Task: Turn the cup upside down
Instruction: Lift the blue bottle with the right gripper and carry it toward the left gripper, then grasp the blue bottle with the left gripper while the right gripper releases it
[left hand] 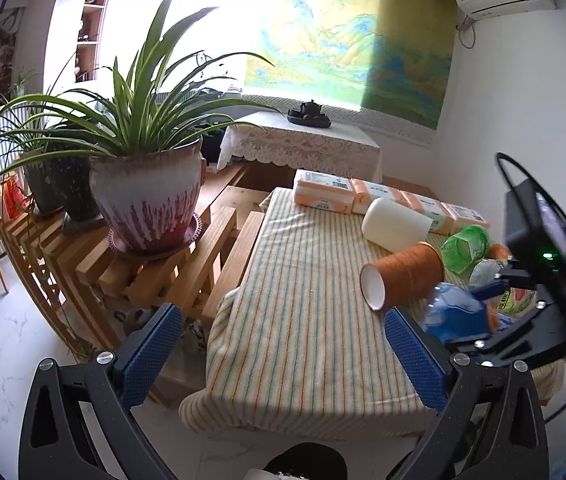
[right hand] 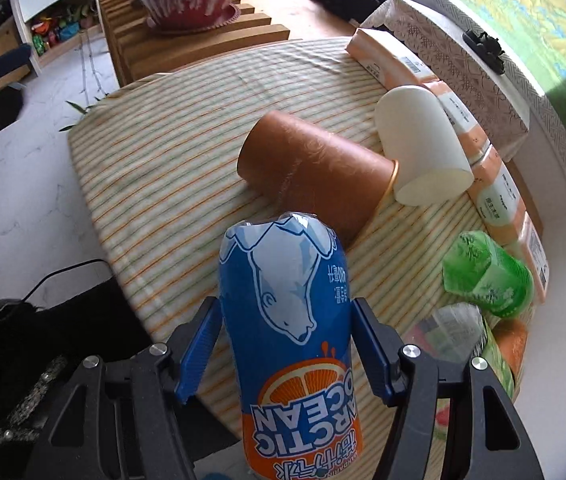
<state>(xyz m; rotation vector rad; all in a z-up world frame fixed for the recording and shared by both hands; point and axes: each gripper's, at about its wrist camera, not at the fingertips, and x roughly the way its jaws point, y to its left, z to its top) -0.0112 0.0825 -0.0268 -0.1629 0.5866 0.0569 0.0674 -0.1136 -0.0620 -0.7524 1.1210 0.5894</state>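
Observation:
In the right wrist view a blue cup [right hand: 287,320], printed with a polar bear and an orange slice, lies along my right gripper [right hand: 286,307], whose blue pads press both its sides. From the left wrist view that cup [left hand: 455,312] hangs over the table's right side in the right gripper [left hand: 479,308]. An orange paper cup [left hand: 407,276] [right hand: 315,176] lies on its side on the striped cloth [left hand: 303,340], just beyond the blue cup. My left gripper [left hand: 283,316] hovers open over the cloth's near part, with nothing between its fingers.
A white cup [left hand: 397,224] [right hand: 419,148] lies against a row of tissue packs [left hand: 323,192]. A green cup [left hand: 465,248] [right hand: 487,276] and more packaging crowd the right edge. A potted plant [left hand: 147,204] stands on a wooden rack to the left. Floor lies below.

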